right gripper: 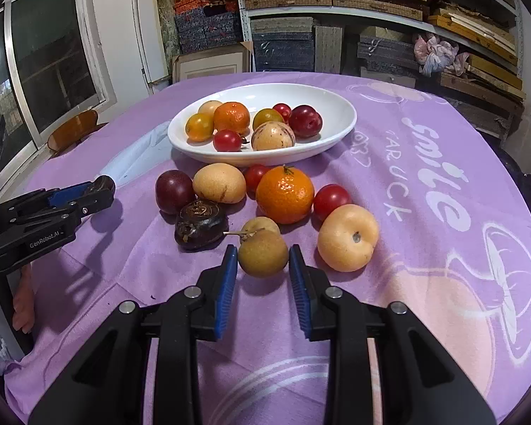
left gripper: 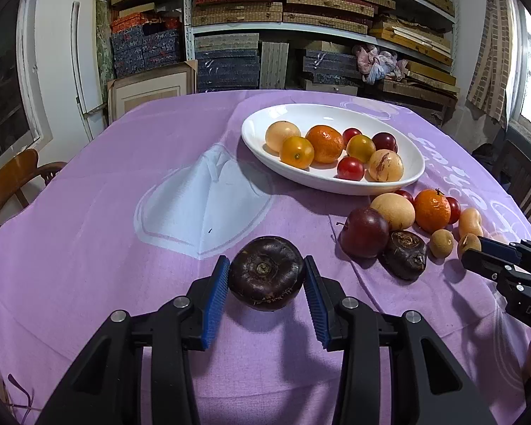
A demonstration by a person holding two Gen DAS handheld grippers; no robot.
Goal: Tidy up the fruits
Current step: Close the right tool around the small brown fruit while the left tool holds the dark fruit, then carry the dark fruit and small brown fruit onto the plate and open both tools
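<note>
Your left tongs point(left gripper: 265, 276) grip a dark purple-brown, flattened round water chestnut point(left gripper: 266, 277) by its sides, lifted off the table, well short of the white oval ceramic dish point(left gripper: 322, 184), probably its destination. Your right tongs point(right gripper: 263, 264) stand narrowly parted around a small tan round longan point(right gripper: 262, 253), pads not clearly touching, in the loose pile just before the dish.

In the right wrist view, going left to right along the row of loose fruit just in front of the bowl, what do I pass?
Dark plum → pale yellow fruit → small red tomato → mandarin → second red tomato.
</note>
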